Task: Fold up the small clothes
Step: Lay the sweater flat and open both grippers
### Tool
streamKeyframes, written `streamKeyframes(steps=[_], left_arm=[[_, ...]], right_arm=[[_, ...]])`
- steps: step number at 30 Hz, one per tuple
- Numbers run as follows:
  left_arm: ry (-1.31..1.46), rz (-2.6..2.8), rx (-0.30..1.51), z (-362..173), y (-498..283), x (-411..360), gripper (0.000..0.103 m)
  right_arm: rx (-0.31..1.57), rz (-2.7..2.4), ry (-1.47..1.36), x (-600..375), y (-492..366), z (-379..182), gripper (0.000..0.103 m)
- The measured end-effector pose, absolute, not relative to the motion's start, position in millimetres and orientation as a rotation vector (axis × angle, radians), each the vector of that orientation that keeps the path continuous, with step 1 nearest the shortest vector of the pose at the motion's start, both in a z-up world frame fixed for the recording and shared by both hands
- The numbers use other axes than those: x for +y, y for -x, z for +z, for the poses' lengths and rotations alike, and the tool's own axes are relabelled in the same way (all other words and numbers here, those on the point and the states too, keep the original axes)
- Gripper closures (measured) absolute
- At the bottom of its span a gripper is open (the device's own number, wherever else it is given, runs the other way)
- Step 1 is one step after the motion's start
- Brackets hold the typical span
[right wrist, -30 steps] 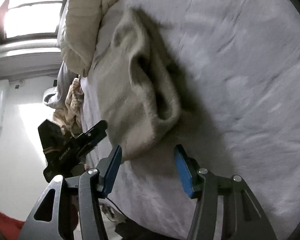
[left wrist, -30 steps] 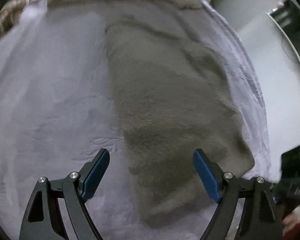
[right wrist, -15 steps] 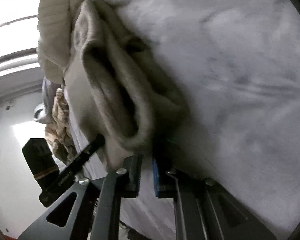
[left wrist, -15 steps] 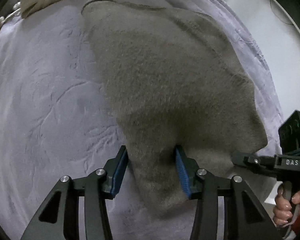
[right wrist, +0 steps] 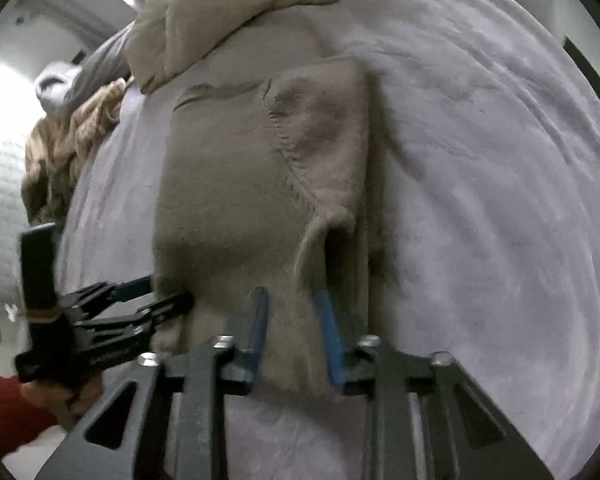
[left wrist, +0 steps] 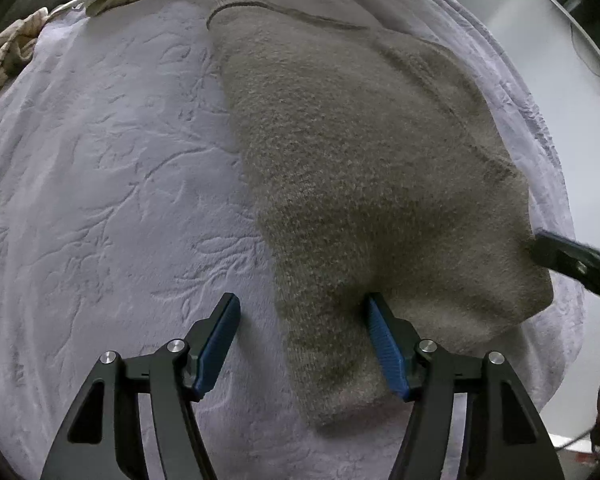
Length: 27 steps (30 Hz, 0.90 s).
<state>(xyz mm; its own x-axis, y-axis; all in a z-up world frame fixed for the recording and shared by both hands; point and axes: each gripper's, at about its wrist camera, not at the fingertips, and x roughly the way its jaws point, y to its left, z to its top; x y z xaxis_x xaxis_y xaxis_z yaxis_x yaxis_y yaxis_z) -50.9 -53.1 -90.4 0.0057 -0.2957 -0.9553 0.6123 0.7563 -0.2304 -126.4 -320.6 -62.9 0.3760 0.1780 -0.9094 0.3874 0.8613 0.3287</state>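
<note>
L gripper (left wrist: 302,346): jaws wide apart, straddling the near-left corner of the grey-brown knit top (left wrist: 360,160). Its R pad (left wrist: 384,348) dents the fabric and its L pad (left wrist: 220,344) sits on bare bedspread (left wrist: 100,160), so nothing is clamped.

R gripper (right wrist: 293,334): jaws narrowed to a slim gap w/ a thick wad of the top's near edge filling it. View is blurred, so can't tell if it's actually pinched or just loose between the pads.

Top lies flat on the bedspread, running near to far, w/ one side panel doubled over along the right. Far end stops just short of a cream duvet (right wrist: 228,12). Tan clothes heap (right wrist: 72,140) is far left, well apart.

Step, as I read it: taking hold of the near hem corners, prob. ahead of a lengthwise fold toward the far end. Next move needs both jaws closing on both layers, then lifting evenly, so the doubled panel doesn't slide out.
</note>
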Motion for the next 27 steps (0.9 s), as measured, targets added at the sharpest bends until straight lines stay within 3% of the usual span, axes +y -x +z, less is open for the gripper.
streamKeyframes(steps=[3, 5, 10, 27], left_arm=[[-0.278, -0.718, 1.388, -90.6, 50.6, -53.7, 0.037], [-0.27, -0.71, 1.395, -93.6, 52.2, -56.9, 0.028], [-0.28, -0.689, 1.411, -94.9, 58.0, -56.4, 0.027], [-0.324, -0.581, 1.416, -53.1, 74.7, -47.2, 0.027]], right_arm=[[1.212, -0.213, -0.645, -346.5, 143.0, -84.9, 0.096], [1.186, -0.226, -0.838, -363.6, 168.3, -104.4, 0.097], [1.077, -0.229, -1.147, -383.8, 201.5, -123.1, 0.097], [1.244, -0.284, -0.973, -372.0, 214.4, -82.8, 0.092]])
